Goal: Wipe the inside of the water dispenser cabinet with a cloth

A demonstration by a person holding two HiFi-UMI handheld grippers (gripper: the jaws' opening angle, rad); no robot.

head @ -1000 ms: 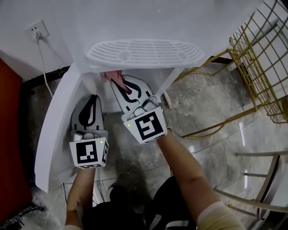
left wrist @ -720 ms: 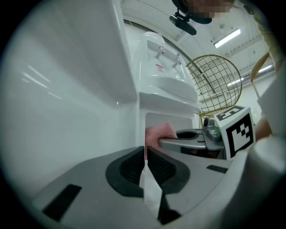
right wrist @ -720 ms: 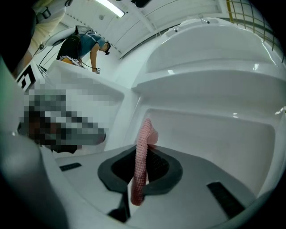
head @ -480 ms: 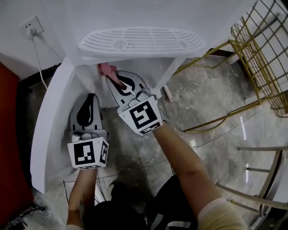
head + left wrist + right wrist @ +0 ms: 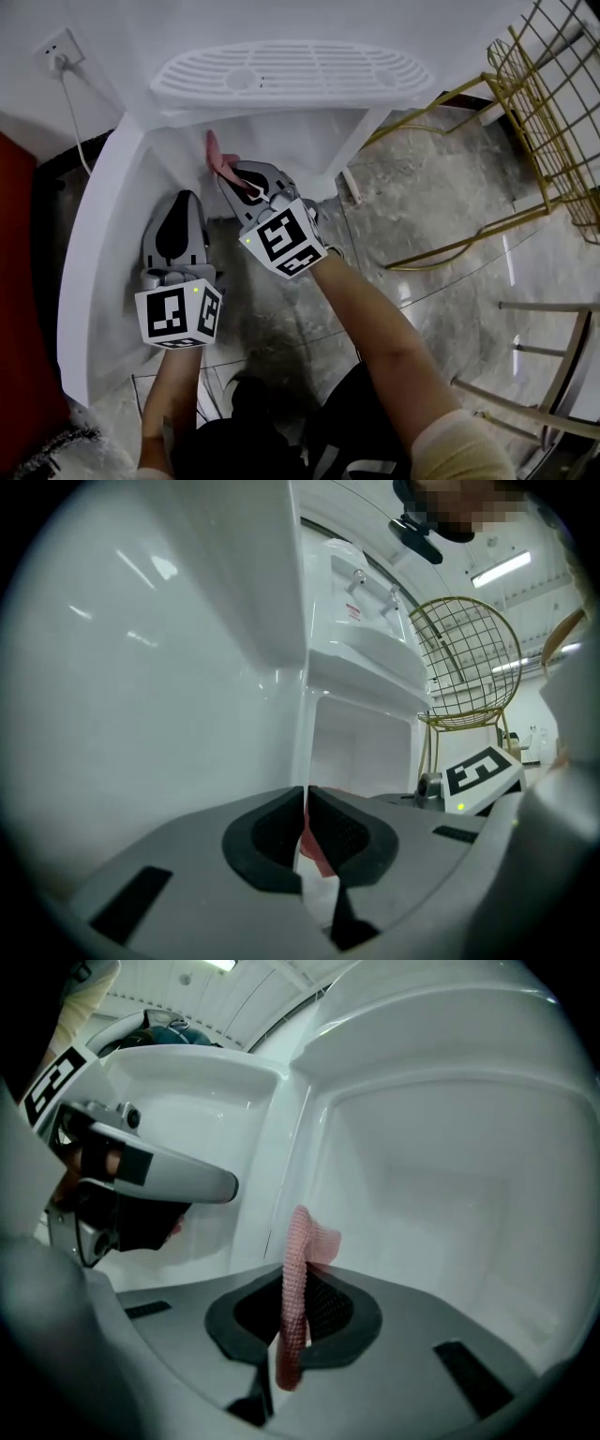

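Grey marbled floor [image 5: 441, 197], white wall with socket [image 5: 53, 47], gold wire chair [image 5: 553, 122] at right. White water dispenser [image 5: 291, 70] ahead, slotted drip tray on top, cabinet [image 5: 441, 1204] open below, cabinet door [image 5: 89, 253] swung out to left. Right tool [image 5: 234, 173] reaches into cabinet mouth, jaws clamped on pink cloth [image 5: 217, 155]. Cloth stands upright between jaws, top end flopped over, near cabinet's left inner wall; contact unclear. Left tool [image 5: 178, 220] just beside door, jaws pressed together, nothing between them.
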